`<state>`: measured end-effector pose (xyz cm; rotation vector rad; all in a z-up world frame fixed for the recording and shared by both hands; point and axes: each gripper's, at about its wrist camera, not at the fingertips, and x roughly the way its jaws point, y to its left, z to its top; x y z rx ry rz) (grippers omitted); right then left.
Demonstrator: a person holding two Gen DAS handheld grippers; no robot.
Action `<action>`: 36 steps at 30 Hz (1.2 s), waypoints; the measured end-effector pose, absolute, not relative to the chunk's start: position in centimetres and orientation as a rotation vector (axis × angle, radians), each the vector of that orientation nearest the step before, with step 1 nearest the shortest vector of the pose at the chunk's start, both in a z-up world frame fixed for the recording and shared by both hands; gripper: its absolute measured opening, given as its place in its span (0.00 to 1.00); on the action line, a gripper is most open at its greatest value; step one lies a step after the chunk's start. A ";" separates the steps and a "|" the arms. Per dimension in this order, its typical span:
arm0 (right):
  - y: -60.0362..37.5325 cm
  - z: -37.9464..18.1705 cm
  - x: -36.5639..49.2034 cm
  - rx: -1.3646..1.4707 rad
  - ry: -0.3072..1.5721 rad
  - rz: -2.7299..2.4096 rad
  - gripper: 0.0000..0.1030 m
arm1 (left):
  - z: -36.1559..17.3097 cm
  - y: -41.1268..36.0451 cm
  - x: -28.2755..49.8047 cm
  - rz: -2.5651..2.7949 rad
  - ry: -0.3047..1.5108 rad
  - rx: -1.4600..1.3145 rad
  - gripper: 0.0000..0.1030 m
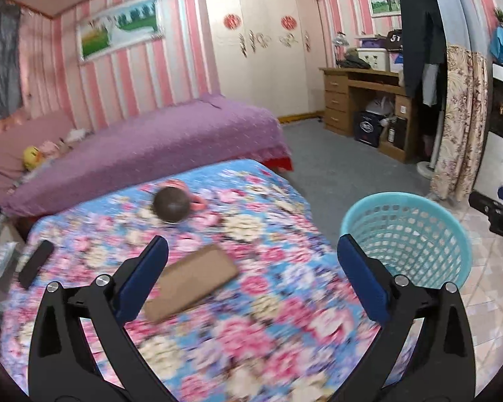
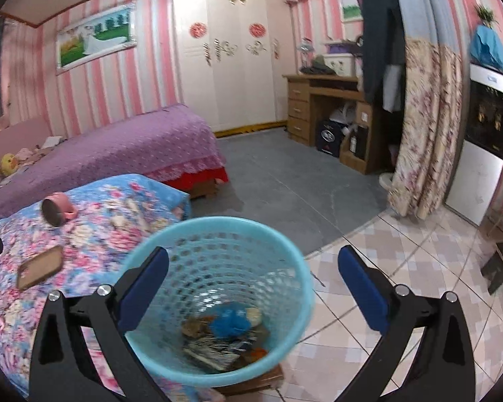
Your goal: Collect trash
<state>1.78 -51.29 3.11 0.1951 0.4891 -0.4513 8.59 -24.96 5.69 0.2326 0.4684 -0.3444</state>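
Note:
A turquoise mesh basket stands beside the floral-covered table; it also shows in the left wrist view. Inside it lie a blue crumpled piece, a flat printed packet and other scraps. My right gripper is open and empty, just above the basket's mouth. My left gripper is open and empty above the table, over a brown flat case. A pink mug lies on its side farther back.
A black remote lies at the table's left edge. A purple-covered bed stands behind the table. A wooden desk, a hanging floral curtain and a dark stool stand to the right. Grey carpet and tiled floor lie between.

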 end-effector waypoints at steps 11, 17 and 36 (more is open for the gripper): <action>-39.2 4.4 1.4 0.128 0.477 -0.257 0.96 | 6.9 -17.6 2.7 -0.325 0.445 0.147 0.95; -34.1 5.2 0.4 0.076 0.442 -0.180 0.96 | 6.8 -13.2 1.0 -0.278 0.433 0.079 0.95; -27.9 5.4 -0.4 0.014 0.409 -0.094 0.96 | 6.4 -7.6 0.3 -0.200 0.387 -0.002 0.95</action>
